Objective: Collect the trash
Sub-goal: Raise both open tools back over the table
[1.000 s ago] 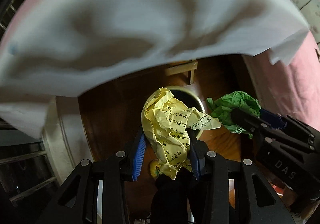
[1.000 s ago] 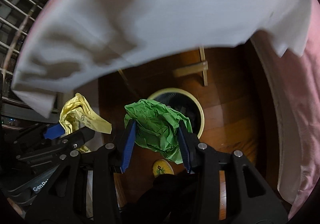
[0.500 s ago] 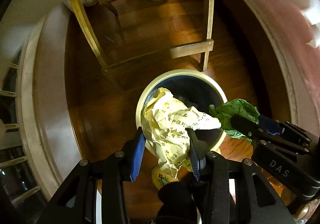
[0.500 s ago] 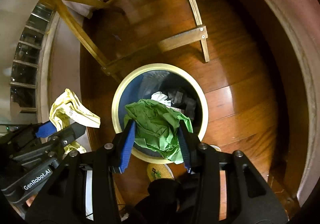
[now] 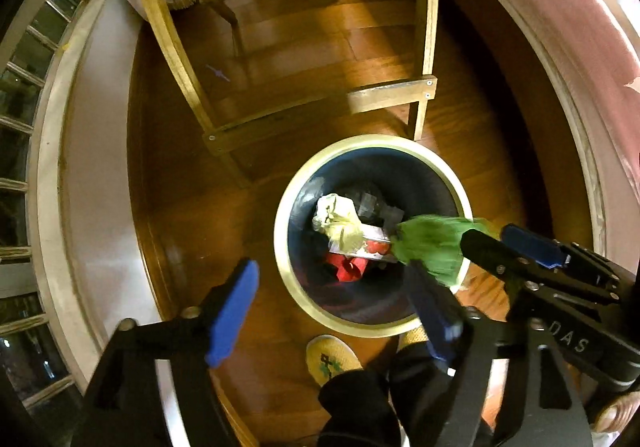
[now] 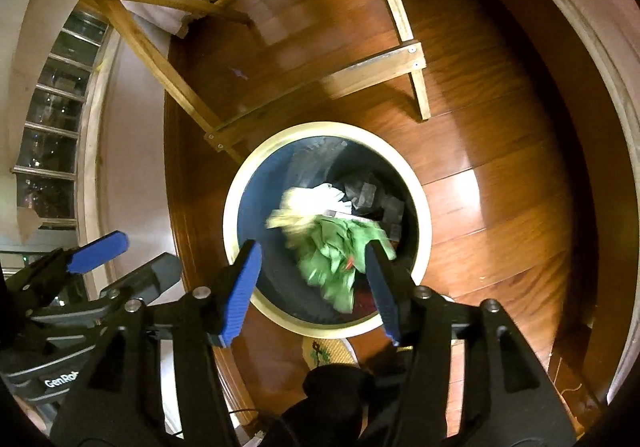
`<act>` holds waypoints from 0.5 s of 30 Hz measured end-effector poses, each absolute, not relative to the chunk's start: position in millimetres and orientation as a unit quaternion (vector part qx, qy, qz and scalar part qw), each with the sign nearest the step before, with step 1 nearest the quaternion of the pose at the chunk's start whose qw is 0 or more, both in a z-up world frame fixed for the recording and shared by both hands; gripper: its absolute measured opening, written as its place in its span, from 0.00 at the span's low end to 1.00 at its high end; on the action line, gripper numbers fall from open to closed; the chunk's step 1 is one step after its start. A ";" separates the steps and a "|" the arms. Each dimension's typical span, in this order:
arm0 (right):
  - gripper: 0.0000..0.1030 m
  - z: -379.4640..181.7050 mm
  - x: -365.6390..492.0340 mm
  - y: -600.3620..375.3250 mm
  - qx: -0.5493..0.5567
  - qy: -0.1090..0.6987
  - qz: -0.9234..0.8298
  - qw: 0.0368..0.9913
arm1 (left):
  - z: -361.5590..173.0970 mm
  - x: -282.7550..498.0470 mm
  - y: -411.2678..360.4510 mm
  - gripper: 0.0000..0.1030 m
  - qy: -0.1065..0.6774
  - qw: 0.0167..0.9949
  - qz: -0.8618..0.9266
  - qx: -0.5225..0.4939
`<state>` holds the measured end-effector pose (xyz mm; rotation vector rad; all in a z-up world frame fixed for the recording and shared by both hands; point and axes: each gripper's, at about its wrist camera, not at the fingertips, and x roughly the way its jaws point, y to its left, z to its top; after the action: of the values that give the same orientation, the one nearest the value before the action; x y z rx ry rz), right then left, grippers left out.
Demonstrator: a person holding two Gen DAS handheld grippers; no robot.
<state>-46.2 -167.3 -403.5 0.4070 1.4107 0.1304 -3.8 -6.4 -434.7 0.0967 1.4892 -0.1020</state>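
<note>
A round bin with a cream rim (image 5: 280, 247) (image 6: 230, 207) stands on the wooden floor, right below both grippers. My left gripper (image 5: 332, 271) (image 6: 146, 251) points straight down; its jaws are opening wide with nothing between them. The crumpled yellow paper (image 5: 340, 227) (image 6: 288, 221) is loose and dropping onto the trash inside the bin. My right gripper (image 6: 312, 251) (image 5: 486, 235) is opening too. The crumpled green paper (image 6: 336, 259) (image 5: 432, 243) is blurred, falling clear of its pads into the bin.
A wooden frame of legs and rails (image 5: 392, 95) (image 6: 372, 67) stands just behind the bin. A person's yellow slipper (image 5: 328, 359) is on the floor in front of it. Pink cloth (image 5: 580, 27) hangs at the right, a white wall and window (image 6: 60, 127) at the left.
Both grippers sank from under the white cloth to just above the bin. Both then opened: the yellow paper left the left jaws, the green paper left the right jaws.
</note>
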 end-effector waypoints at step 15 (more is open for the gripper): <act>0.61 -310.0 -53.0 -169.4 0.171 0.616 0.047 0.767 | -335.4 -9.7 1.1 0.82 0.645 0.762 -0.048 0.029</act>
<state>-53.0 -169.4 -310.0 0.3713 1.3374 0.1024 -9.7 1.1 -335.4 0.0625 1.4029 -0.1049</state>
